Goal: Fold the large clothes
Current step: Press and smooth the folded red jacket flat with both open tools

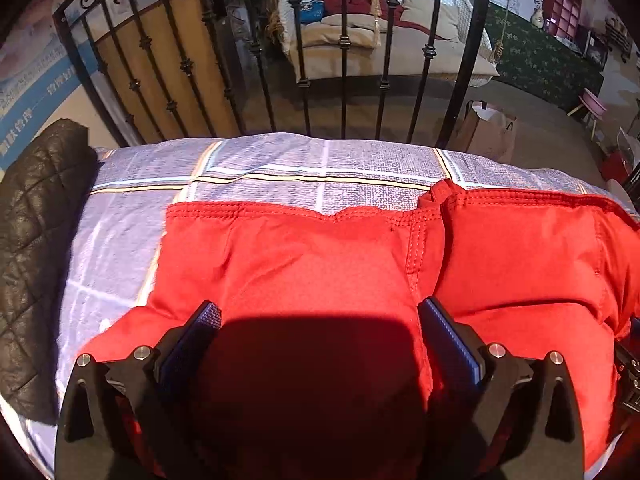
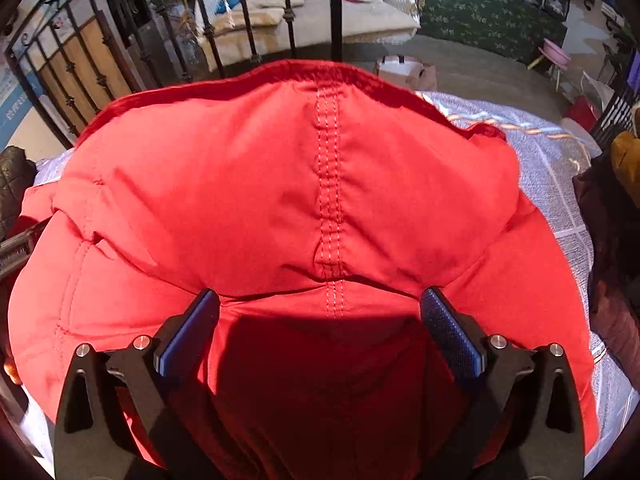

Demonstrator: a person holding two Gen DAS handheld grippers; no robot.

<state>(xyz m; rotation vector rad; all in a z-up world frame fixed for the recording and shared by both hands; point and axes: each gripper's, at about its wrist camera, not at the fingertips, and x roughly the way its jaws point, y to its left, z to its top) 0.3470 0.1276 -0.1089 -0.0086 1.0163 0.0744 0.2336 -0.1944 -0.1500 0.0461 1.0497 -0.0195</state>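
**Hand-held grippers released above red jacket**

Left hand-held gripper (image 1: 320,320) and right hand-held gripper (image 2: 320,312): jaws spread, grasping nothing. Puffy red padded jacket (image 2: 280,184) fills frame centre on the checked grey-blue bedsheet (image 1: 260,168). Risk: slick padding slips or springs back, undoing the fold.

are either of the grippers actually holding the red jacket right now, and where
No. The left gripper and the right gripper are both open above the red jacket, with nothing pinched between their pads.
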